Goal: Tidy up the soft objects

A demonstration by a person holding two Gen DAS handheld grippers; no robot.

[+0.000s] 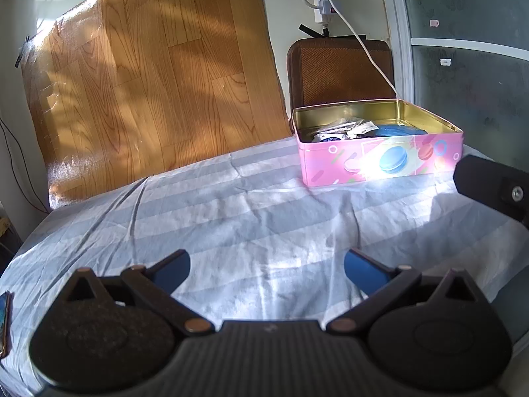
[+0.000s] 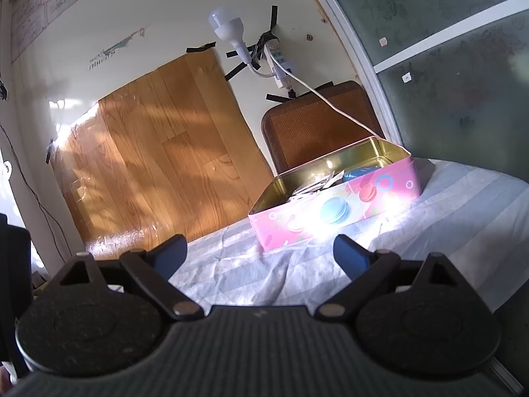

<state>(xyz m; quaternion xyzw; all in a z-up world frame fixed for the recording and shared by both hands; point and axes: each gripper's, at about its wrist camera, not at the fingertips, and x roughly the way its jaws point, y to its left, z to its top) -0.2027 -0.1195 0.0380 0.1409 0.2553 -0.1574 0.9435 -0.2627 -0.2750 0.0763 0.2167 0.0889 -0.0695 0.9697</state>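
Note:
A pink tin box (image 1: 380,162) with macaron pictures stands open on the striped sheet, gold inside. Within it lie a blue soft item (image 1: 400,130) and white packets (image 1: 340,127). My left gripper (image 1: 267,266) hovers open over the bare sheet, well short of the tin, nothing between its fingers. In the right wrist view the same tin (image 2: 334,211) sits just beyond my right gripper (image 2: 261,253), which is open and holds nothing; the blue item (image 2: 360,172) and white packets (image 2: 317,183) show over the rim. Part of the right gripper's body (image 1: 492,188) shows at the left wrist view's right edge.
A wood-pattern panel (image 1: 148,92) leans on the wall behind the bed. A brown woven cushion (image 1: 340,69) stands behind the tin, with a white cable (image 1: 363,46) running down from a wall socket. Frosted glass panes (image 1: 469,66) are at right. A phone edge (image 1: 5,317) lies at left.

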